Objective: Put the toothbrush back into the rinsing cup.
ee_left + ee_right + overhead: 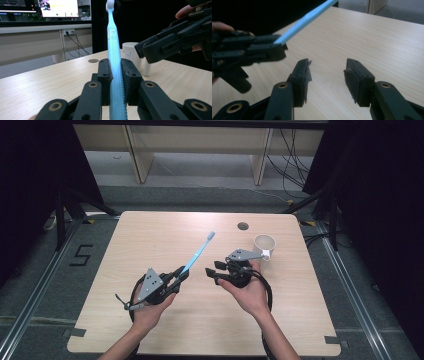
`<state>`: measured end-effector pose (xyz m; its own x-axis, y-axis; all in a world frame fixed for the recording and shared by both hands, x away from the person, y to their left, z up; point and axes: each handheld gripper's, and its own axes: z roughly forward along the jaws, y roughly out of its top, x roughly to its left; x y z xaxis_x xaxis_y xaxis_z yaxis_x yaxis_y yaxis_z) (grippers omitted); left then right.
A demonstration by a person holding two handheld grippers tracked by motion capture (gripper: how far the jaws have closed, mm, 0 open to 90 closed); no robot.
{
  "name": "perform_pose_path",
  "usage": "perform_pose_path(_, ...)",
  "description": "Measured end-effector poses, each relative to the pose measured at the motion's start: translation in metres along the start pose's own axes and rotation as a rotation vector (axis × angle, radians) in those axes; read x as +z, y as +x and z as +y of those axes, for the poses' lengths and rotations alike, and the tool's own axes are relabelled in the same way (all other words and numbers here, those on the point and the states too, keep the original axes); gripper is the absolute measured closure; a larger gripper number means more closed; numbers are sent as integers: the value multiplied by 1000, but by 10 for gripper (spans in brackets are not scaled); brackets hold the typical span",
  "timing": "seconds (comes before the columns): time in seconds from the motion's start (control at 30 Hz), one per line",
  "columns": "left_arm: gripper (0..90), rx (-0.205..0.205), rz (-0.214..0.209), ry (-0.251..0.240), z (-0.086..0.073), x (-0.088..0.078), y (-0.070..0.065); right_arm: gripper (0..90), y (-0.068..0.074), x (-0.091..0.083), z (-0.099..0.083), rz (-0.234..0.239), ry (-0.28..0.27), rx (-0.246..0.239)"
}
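Light-blue plastic toothbrush (198,252) is being pinched by its ribbed handle in the left tool (181,273), head slanting up above the pale wooden surface (165,227), probably so the free handle can be passed across. Facing it, the right tool (211,271) is waiting spread and empty, the white mug (264,245) standing behind.

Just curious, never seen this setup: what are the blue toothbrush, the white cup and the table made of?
Toothbrush: likely plastic, translucent light blue with a ribbed handle.
Cup: probably ceramic or plastic; plain matte white, so I can't say which.
Table: pale wood-grain top, possibly laminate.
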<state>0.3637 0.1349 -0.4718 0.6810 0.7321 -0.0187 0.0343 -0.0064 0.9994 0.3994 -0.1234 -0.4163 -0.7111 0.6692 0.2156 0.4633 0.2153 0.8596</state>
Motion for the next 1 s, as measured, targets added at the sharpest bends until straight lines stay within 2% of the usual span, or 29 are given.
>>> perform_pose_path(0.07,779,2,4,-5,0,0,0,548,-1,1,1,4,-21,-13)
perform_pose_path(0.13,779,5,7,-11,0,0,0,548,0,2,2,20,-66,14)
perform_pose_path(0.23,780,15,16,-22,1,-1,0,548,0,3,4,43,-99,59)
perform_pose_path(0.27,779,15,16,-22,1,-1,0,548,0,3,4,43,-99,59)
perform_pose_path(0.3,779,17,19,-25,1,-1,0,548,1,3,5,60,-119,100)
perform_pose_path(0.33,779,17,19,-25,1,-1,0,548,0,4,6,72,-133,98)
perform_pose_path(0.5,779,18,17,-32,0,0,-1,547,4,7,12,97,-153,124)
perform_pose_path(0.7,779,21,13,-36,1,1,-3,545,5,11,16,102,-168,106)
perform_pose_path(0.73,779,22,12,-39,1,1,-3,545,6,11,18,111,-161,137)
perform_pose_path(0.9,779,23,9,-41,2,2,-5,542,4,13,21,120,-178,136)
perform_pose_path(0.97,779,26,7,-41,2,2,-6,541,5,13,22,119,-170,157)
perform_pose_path(1.0,779,23,5,-42,2,2,-6,541,3,14,23,118,-179,147)
